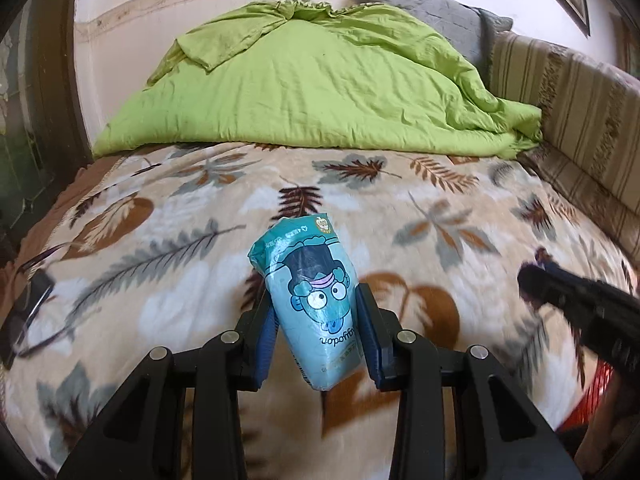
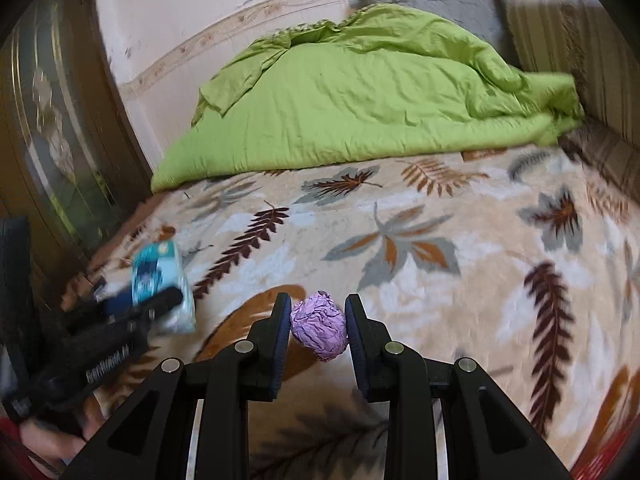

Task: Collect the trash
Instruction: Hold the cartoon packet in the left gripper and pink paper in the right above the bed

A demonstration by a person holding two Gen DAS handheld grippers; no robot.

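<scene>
In the left wrist view, the left gripper [image 1: 318, 320] clamps a teal cartoon-printed packet [image 1: 314, 304] at lower centre of the frame, above the leaf-patterned blanket [image 1: 160, 240] on the bed. In the right wrist view, the right gripper [image 2: 318, 328] pinches a crumpled purple paper ball [image 2: 319, 325] between its blue pads [image 2: 282, 344], also at lower centre. A green duvet [image 1: 304, 92] lies bunched across the upper middle, against the wall.
</scene>
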